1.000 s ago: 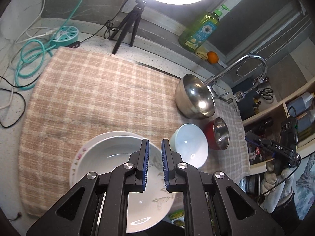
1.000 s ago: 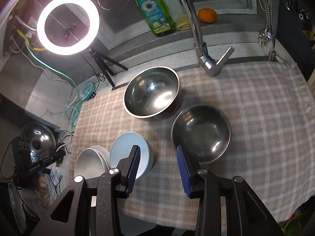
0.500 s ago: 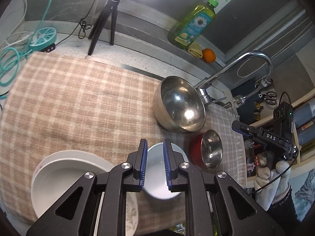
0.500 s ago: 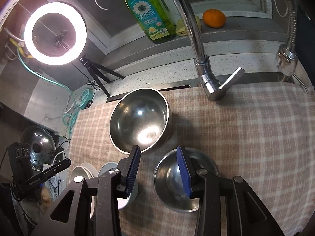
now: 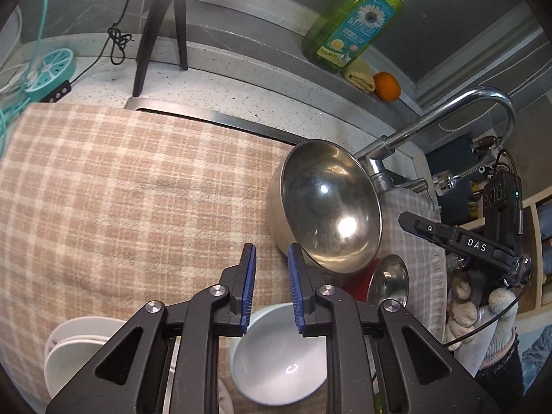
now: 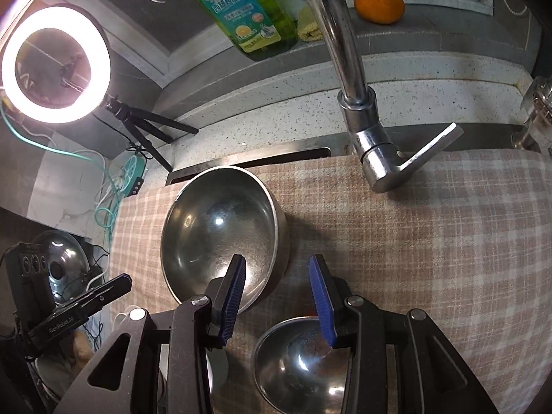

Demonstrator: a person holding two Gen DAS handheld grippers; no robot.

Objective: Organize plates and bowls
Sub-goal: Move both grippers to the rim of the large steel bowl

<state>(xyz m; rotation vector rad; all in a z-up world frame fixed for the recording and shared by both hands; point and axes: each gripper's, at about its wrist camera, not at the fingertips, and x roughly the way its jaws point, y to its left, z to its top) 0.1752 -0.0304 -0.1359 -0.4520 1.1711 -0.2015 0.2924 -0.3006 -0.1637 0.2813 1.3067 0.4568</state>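
A large steel bowl (image 5: 327, 203) sits on the checked cloth (image 5: 120, 189) near the faucet; it also shows in the right wrist view (image 6: 220, 234). A small red bowl with a steel inside (image 5: 388, 281) lies beside it, seen below my right gripper (image 6: 303, 355). A white bowl (image 5: 279, 362) sits under my left gripper (image 5: 270, 258), which is open and empty. White stacked plates (image 5: 72, 352) lie at lower left. My right gripper (image 6: 277, 277) is open and empty, above the gap between the two steel bowls.
A chrome faucet (image 6: 362, 120) rises behind the bowls. A green soap bottle (image 5: 355, 20), a sponge and an orange (image 5: 387, 85) stand on the back ledge. A ring light tripod (image 5: 162, 24) and teal cables (image 5: 45, 72) are at the back left.
Both grippers have moved forward toward the large steel bowl and faucet. The left gripper has left the stacked plates and now hovers over the white bowl. Both jaws stay open.
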